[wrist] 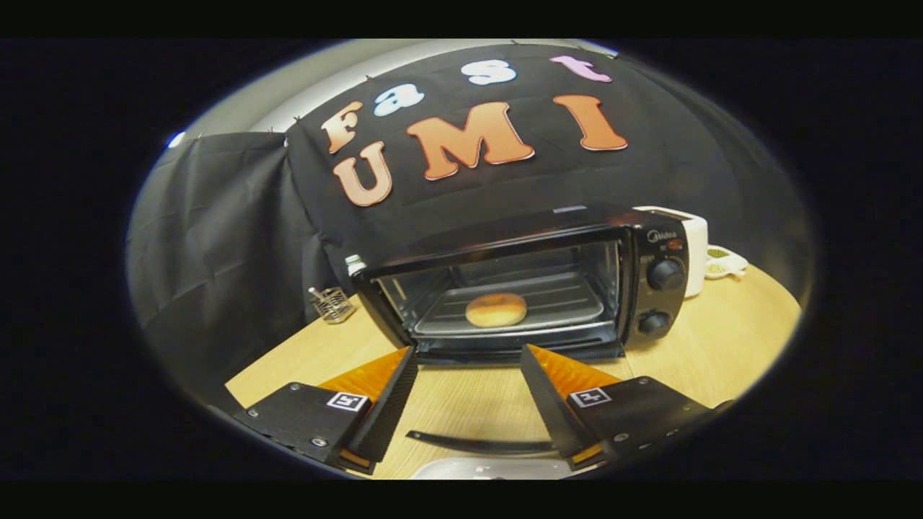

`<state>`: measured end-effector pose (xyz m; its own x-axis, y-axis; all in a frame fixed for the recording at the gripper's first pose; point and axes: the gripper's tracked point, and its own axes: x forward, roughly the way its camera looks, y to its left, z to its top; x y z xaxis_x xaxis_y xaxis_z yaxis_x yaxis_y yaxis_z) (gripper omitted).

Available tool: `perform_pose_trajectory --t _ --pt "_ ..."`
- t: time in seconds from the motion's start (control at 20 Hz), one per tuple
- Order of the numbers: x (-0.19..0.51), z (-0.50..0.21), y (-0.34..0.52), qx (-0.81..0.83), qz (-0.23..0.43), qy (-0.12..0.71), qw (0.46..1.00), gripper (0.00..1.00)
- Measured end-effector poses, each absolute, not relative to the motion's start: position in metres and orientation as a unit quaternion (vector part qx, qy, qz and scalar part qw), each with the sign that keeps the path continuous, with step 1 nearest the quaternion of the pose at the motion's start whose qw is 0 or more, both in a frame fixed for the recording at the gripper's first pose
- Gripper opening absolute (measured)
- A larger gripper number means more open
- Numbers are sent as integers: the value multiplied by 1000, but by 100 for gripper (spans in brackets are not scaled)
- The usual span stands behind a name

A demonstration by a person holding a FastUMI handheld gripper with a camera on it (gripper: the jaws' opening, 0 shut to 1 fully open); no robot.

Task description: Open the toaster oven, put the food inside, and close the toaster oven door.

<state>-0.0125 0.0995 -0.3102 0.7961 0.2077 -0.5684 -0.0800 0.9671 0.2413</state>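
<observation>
Oven [530,285] stands on the table [721,346] at 12 o'clock beyond the fingers, door down, bun [496,309] on its tray. Brand mark above the knobs [665,274] is too small to confirm. Gripper [469,367] spread wide, holding nothing. Door handle partly cut off between the fingers.

The toaster oven [519,288] is showing a glossy black shell that looks like painted metal, with a ribbed metal tray [562,299] inside gleaming dully. The bun [496,309] is looking smooth and faintly shiny. The desk [721,346] is showing pale, matt wood grain. The tool [469,364] is showing matt black plates and ridged orange fingers [371,375], seemingly plastic.
</observation>
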Motion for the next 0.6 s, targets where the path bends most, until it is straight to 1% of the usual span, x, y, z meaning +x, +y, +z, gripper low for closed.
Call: perform_pose_trajectory --t 0.25,0.6 --pt "-58 -311 87 83 79 327 938 86" --pt "-102 -331 65 87 58 366 925 86"
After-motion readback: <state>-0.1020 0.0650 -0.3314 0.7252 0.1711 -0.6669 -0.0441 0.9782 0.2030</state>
